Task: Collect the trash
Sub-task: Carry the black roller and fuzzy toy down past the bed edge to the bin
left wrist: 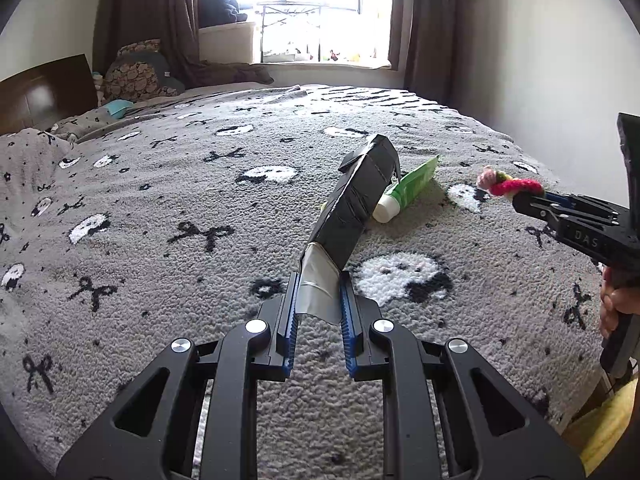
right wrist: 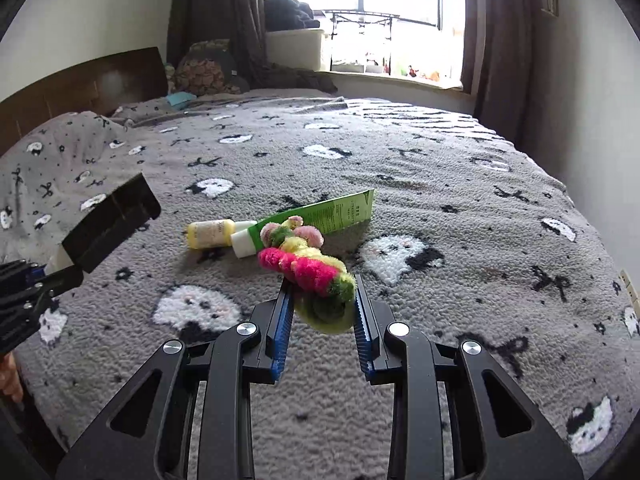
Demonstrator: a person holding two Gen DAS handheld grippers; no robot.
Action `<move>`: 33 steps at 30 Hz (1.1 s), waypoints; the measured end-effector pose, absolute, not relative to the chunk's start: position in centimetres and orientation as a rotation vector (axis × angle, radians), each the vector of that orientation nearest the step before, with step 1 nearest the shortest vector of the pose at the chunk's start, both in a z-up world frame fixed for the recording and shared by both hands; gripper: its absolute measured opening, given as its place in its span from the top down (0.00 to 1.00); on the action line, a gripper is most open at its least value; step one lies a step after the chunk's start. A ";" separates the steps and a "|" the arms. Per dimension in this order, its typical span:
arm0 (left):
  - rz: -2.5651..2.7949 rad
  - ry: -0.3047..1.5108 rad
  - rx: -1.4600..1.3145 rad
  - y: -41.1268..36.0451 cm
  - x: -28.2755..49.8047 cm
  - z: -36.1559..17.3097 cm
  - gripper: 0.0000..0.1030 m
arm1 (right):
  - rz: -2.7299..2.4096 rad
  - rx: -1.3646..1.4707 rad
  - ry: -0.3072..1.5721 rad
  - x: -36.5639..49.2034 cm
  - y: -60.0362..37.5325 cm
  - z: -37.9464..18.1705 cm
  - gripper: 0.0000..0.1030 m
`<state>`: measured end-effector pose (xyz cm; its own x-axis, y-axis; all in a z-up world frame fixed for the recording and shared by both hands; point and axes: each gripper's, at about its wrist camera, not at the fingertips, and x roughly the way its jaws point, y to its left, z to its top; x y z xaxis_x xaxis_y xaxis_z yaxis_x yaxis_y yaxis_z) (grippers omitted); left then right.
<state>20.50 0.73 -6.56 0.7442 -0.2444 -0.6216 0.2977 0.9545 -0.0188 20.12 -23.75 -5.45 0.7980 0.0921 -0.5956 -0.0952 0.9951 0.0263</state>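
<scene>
left gripper [left wrist: 319,292]: bottom middle, blue pads clamped tight on the silvery end of a long black box [left wrist: 358,204]
black box: sticks up and away from the jaws, tilted to the right, clear of the blanket
green tube [left wrist: 408,190]: lying on the bed just behind the box, white cap end nearest the camera, partly hidden by the box
right gripper [left wrist: 516,196]: comes in from the right edge, pinching a fuzzy pink/yellow/green thing [left wrist: 510,184], held up off the bed
hand [left wrist: 614,308]: far right, wrapped round the right gripper's handle
bed [left wrist: 160,208]: grey fleecy blanket with cat faces and bows
background: bright window, brown curtains, pillows at the headboard on the left
</scene>
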 end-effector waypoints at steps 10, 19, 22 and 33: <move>-0.325 0.633 0.094 0.7 12.8 -4.9 0.83 | 0.103 -0.025 0.502 8.5 -24.2 -1.6 0.72; -0.348 0.590 0.112 0.6 4.7 -4.5 0.83 | 0.184 -0.020 0.447 0.2 -22.6 -1.9 0.72; -0.351 0.597 0.111 0.7 2.1 -5.2 0.83 | 0.223 -0.021 0.470 -1.7 -21.4 -3.5 0.72; -0.338 0.690 0.114 2.0 -5.1 -9.4 0.82 | 0.335 -0.017 0.614 -6.3 -17.8 -8.7 0.72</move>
